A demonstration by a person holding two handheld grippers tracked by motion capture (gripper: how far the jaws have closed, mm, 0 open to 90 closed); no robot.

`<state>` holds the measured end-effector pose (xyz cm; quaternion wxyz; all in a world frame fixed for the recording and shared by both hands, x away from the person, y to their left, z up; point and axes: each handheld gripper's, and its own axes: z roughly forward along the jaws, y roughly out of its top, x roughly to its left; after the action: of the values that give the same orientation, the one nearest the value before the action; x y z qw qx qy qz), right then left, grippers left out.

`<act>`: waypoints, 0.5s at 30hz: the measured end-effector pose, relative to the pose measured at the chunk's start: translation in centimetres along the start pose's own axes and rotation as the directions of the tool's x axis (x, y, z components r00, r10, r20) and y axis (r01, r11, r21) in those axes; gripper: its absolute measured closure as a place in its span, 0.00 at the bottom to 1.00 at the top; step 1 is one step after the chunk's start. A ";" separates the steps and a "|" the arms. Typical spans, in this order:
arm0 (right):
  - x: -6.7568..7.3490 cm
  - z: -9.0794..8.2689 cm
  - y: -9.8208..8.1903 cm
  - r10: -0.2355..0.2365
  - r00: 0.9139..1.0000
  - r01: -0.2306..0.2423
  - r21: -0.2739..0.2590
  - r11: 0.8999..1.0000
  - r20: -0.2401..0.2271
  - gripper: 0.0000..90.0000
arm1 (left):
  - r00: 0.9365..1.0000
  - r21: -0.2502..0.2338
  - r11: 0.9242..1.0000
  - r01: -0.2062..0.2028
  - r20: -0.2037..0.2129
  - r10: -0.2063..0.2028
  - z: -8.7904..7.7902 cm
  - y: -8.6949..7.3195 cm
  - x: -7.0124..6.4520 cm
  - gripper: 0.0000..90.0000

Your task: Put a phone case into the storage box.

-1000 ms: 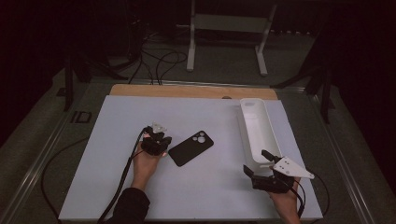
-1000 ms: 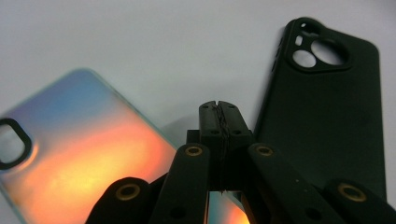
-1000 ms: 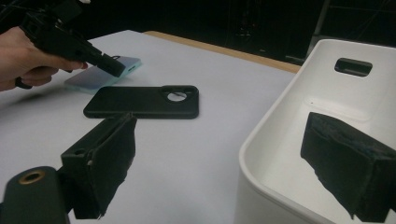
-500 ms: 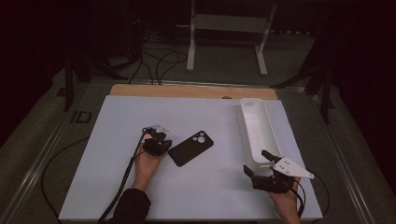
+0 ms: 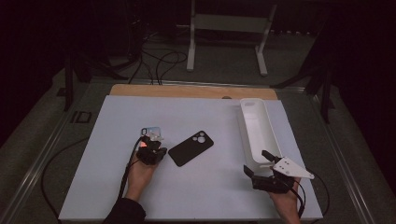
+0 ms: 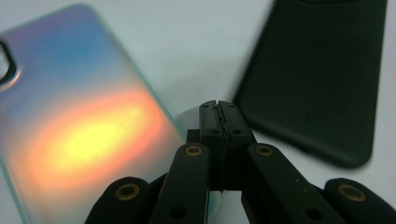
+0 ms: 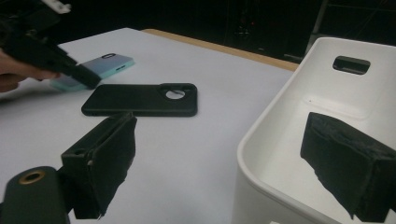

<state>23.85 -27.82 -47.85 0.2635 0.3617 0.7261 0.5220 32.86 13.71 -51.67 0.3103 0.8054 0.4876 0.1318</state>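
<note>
I can read no brand, label or writing on anything here. My left hand-held gripper (image 5: 152, 150) sits at the left-centre of the surface (image 5: 112, 182), and in the left gripper view its jaws are pressed together with nothing between them, the tips hanging over the lower right edge of an iridescent phone case (image 6: 79, 126) that glows blue, orange and yellow. Just beside it, apart from it, lies a black phone case (image 5: 191, 148), back up, its round camera cut-out toward the far right; in the left gripper view it lies right of the jaw tips without touching them. My right hand-held gripper (image 5: 261, 170) rests near the right front of the surface with its jaws spread wide and empty, the grey three-cornered plate on top. In the right gripper view one jaw stands over the bare surface and the other over the near end of a long white bin (image 7: 327, 107), which has a slot handle in its far wall. The bin lies lengthwise along the right side of the white surface, whose far edge shows a wooden strip (image 5: 191, 90). Beyond, the room is dark, with cables (image 5: 159, 60) on a grey floor and a white metal stand (image 5: 229, 28).
</note>
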 end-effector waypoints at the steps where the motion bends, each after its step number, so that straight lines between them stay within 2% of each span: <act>1: 0.0 0.0 0.0 0.000 1.000 0.000 -0.001 1.000 0.001 0.11 | 1.000 -0.002 1.000 0.000 0.000 0.000 -0.3 -0.4 0.1 1.00; 5: 0.0 0.0 0.0 0.002 1.000 -0.002 -0.002 1.000 0.001 0.11 | 1.000 -0.006 1.000 -0.005 -0.020 0.005 -1.7 -2.0 0.5 1.00; 8: 0.0 0.1 0.1 0.000 1.000 0.000 -0.003 1.000 0.000 0.11 | 0.999 -0.019 1.000 0.010 -0.045 -0.011 -2.6 -3.0 1.2 1.00; 12: 0.0 0.2 0.1 -0.003 1.000 0.003 -0.003 1.000 0.000 0.11 | 0.992 -0.032 0.998 0.047 -0.114 -0.050 -3.3 -3.9 2.2 1.00; 14: 0.0 0.2 0.2 -0.006 1.000 0.006 -0.007 1.000 0.001 0.11 | 0.993 -0.039 0.997 0.065 -0.098 -0.069 -3.4 -4.1 2.6 1.00; 15: -0.1 0.2 0.2 -0.003 1.000 0.003 -0.009 1.000 0.004 0.11 | 0.993 -0.040 0.998 0.057 -0.103 -0.061 -3.4 -4.1 2.5 1.00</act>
<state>24.09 -27.74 -47.72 0.2673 0.3604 0.7237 0.5244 29.42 18.50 -51.88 0.3030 0.7767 0.5243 0.1733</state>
